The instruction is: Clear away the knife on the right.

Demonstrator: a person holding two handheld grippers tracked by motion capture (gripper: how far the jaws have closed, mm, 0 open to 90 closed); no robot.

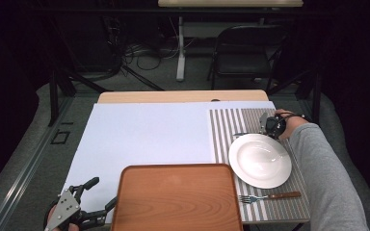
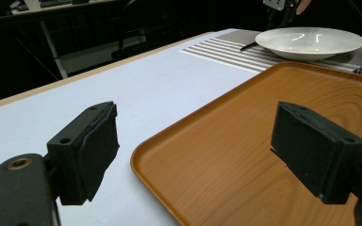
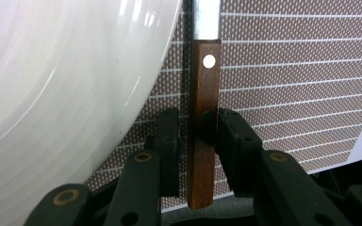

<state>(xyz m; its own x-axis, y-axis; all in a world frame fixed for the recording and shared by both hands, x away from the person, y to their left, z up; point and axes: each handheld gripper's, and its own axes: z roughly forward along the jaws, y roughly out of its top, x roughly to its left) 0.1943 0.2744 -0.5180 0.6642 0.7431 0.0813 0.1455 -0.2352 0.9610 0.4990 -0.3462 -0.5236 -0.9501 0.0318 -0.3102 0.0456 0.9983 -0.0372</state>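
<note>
A knife with a brown wooden handle (image 3: pixel 202 94) and a metal blade lies on the striped placemat (image 1: pixel 224 130), just beyond the white plate (image 1: pixel 260 160). My right gripper (image 3: pixel 193 122) points down at it with its jaws closed on the two sides of the handle, near the handle's end. In the high view that gripper (image 1: pixel 270 126) is at the plate's far rim, and the knife's blade (image 1: pixel 242 134) sticks out to its left. My left gripper (image 1: pixel 101 193) hangs open at the near left, over the corner of the wooden tray (image 1: pixel 178 197), with nothing between its pads (image 2: pixel 92 146).
A fork with a wooden handle (image 1: pixel 270 196) lies on the placemat in front of the plate. The brown tray (image 2: pixel 264 141) has nothing on it. A white sheet (image 1: pixel 144 134) covers the table. A folding chair (image 1: pixel 243 53) stands beyond the far edge.
</note>
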